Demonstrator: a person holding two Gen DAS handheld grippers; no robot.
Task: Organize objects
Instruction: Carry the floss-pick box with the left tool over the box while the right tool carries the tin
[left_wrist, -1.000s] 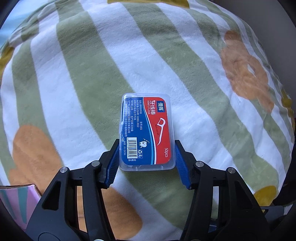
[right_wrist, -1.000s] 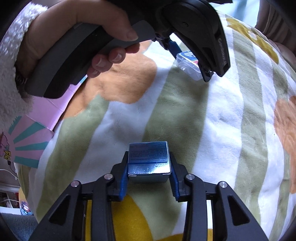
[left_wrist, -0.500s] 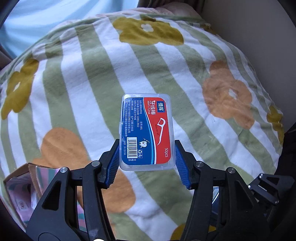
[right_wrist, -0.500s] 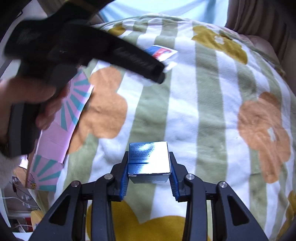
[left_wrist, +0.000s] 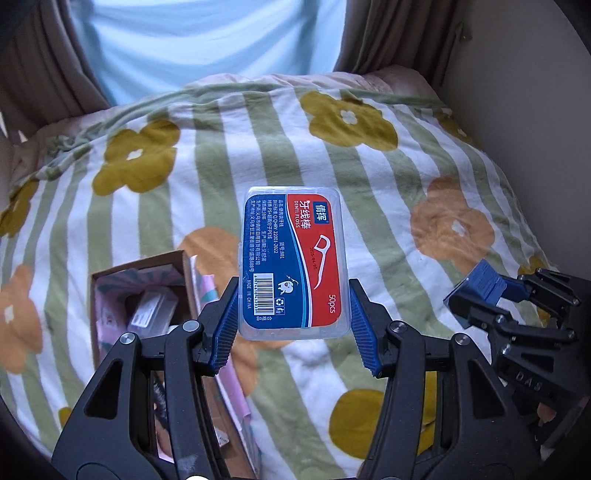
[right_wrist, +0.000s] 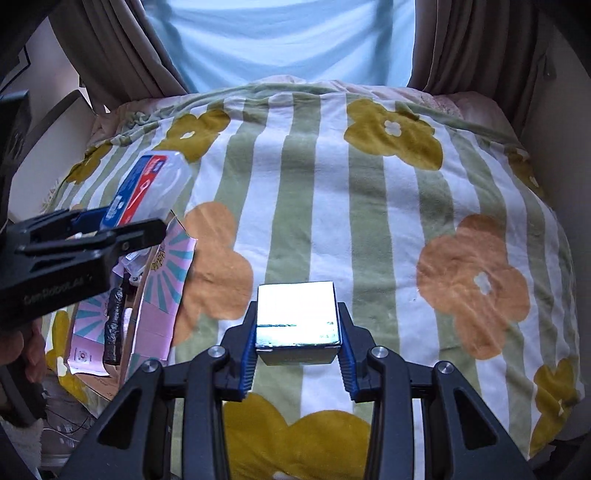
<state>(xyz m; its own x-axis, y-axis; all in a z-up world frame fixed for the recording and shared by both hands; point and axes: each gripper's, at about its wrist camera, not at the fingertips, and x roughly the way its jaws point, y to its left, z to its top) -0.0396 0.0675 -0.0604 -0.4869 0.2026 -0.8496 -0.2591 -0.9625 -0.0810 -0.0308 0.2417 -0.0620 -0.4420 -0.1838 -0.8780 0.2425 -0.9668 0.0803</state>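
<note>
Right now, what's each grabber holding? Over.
Left gripper jaws shut on floss box. Right gripper shut on shiny box. Cardboard box open on blanket; nothing blocking it.

A blanket is spread across the bed, reaching back to the curtains at its far edge. An open cardboard box is set on the blanket near the left edge, and a packet is seen lying inside it. A dental floss case is held above the blanket just right of the box, between the fingers of the left gripper. Well to its right, nearer the right edge, a small box is held by the right gripper.
</note>
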